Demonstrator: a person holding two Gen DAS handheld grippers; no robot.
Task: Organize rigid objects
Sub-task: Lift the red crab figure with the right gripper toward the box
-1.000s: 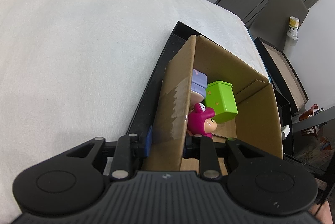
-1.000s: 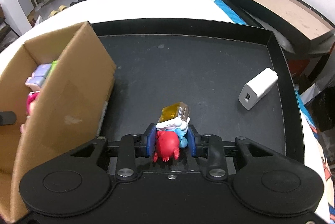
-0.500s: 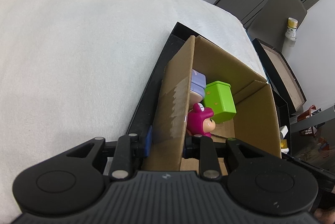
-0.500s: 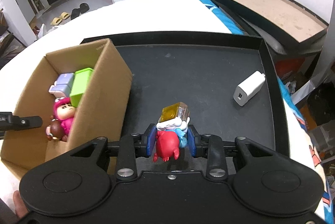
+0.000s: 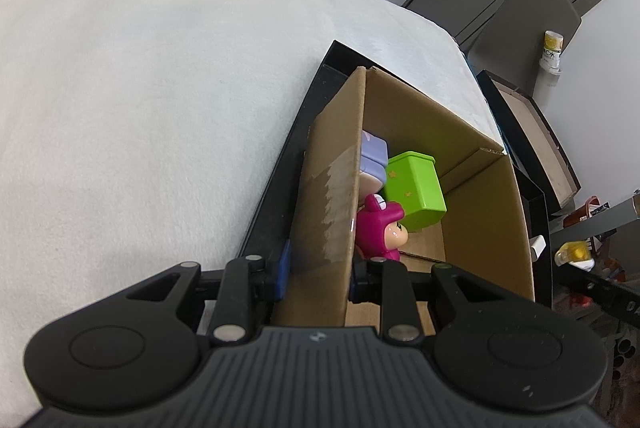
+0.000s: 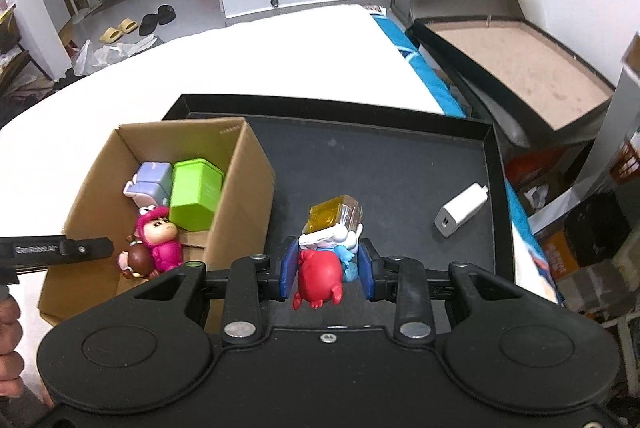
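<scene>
My left gripper (image 5: 318,274) pinches the box (image 5: 328,212) wall. My right gripper (image 6: 327,266) clamps a figurine (image 6: 320,270) above the tray (image 6: 384,168), beside the box; a charger (image 6: 460,210) lies nearby.

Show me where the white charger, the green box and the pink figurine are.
white charger (image 6: 461,210), right wrist view, its long side face.
green box (image 6: 195,194), right wrist view, its top face.
pink figurine (image 6: 159,235), right wrist view, its face.
</scene>
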